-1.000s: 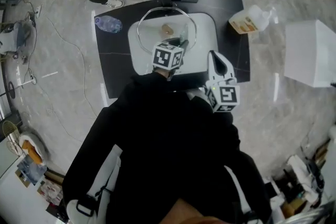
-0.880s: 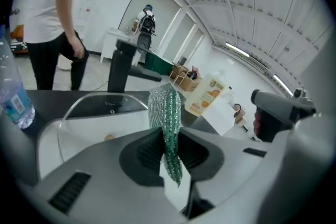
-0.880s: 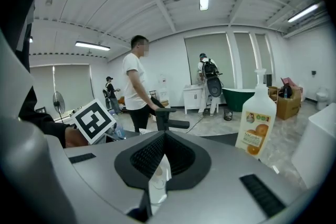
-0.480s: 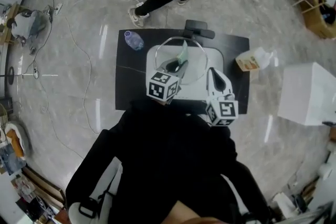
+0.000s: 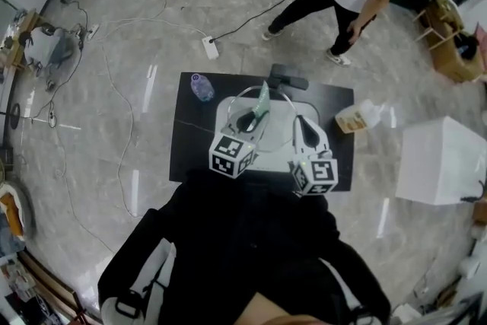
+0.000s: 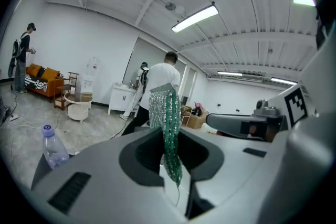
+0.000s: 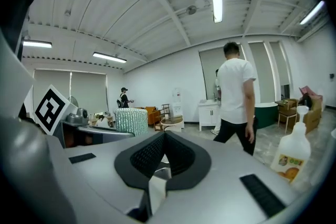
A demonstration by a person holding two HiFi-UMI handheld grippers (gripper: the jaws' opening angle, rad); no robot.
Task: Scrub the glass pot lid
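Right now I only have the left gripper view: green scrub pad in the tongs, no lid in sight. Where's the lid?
Observer: Head view shows the glass pot lid on the white tray on the black table; your scrub pad overlaps its far rim.
Operator: Right gripper near it?
Observer: The right gripper is over the tray's right part, beside the lid's rim; contact can't be told.
Operator: Anything else on the table I can't see?
Observer: A detergent bottle at the right edge.
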